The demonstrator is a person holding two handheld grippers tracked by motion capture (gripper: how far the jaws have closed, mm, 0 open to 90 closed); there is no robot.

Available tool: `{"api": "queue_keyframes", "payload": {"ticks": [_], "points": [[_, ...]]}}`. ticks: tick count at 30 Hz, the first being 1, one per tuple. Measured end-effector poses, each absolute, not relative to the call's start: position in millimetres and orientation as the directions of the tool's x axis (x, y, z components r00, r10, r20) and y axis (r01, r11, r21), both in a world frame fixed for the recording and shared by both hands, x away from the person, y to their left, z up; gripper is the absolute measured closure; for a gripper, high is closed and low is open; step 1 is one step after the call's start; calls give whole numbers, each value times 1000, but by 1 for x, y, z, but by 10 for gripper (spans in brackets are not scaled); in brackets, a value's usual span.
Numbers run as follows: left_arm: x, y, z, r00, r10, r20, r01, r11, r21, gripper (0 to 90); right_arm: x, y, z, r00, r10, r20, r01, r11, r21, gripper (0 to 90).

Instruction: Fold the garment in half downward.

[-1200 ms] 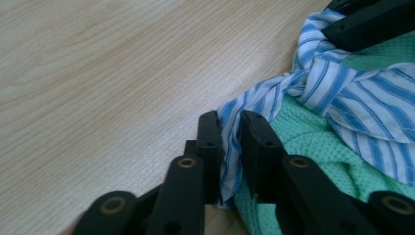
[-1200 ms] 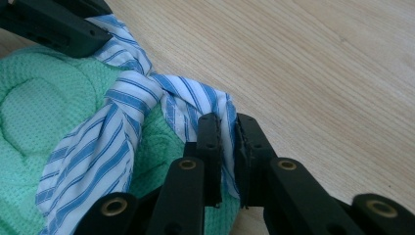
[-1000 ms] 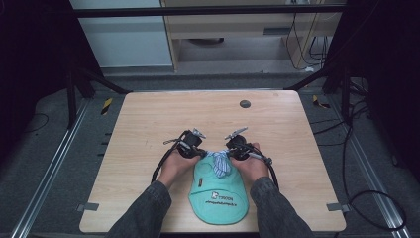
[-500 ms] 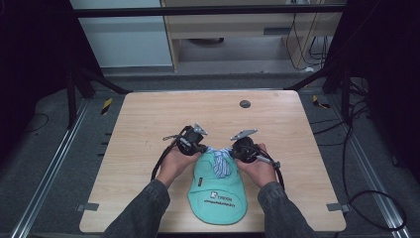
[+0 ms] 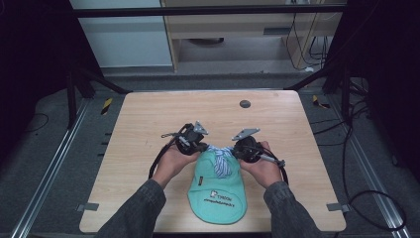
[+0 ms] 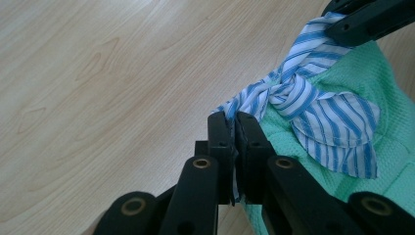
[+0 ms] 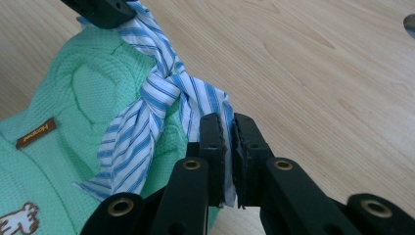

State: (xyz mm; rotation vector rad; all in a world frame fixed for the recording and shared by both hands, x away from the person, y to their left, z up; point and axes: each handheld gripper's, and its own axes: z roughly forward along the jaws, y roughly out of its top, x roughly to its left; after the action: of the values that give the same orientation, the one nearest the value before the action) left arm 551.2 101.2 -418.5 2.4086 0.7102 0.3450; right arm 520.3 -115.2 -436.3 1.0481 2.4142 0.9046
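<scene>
A mint-green cap lies near the table's front edge, with its brim toward the person. A blue-and-white striped cloth strip is knotted at its back. My left gripper is shut on the strip's left end, and the cloth shows pinched between its jaws in the left gripper view. My right gripper is shut on the other end. The knot hangs between the two grippers above the cap's mesh crown. The strip runs taut to the right gripper's jaw tips at the top right of the left gripper view.
The light wooden table stretches away beyond the cap. A small dark round disc sits near its far edge. Metal rails and cables run along the floor on both sides.
Both hands have lifted a little and drawn slightly apart, the right one toward the right. The striped strip is stretched tighter between them. Both grips are unchanged.
</scene>
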Motion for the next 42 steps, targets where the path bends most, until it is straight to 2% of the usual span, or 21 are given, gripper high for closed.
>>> {"api": "queue_keyframes", "payload": {"ticks": [15,23,42], "points": [[549,107,-409,823,561,95,388,-676,626,863,523,-111,-422,-689,716,-110,480,565,671,839],[547,111,-400,780,615,113,409,-638,652,863,524,-104,-409,-677,726,-118,474,554,685,839],[549,111,-384,772,620,138,387,-631,673,862,526,-104,-392,-659,743,-119,465,526,712,838]]}}
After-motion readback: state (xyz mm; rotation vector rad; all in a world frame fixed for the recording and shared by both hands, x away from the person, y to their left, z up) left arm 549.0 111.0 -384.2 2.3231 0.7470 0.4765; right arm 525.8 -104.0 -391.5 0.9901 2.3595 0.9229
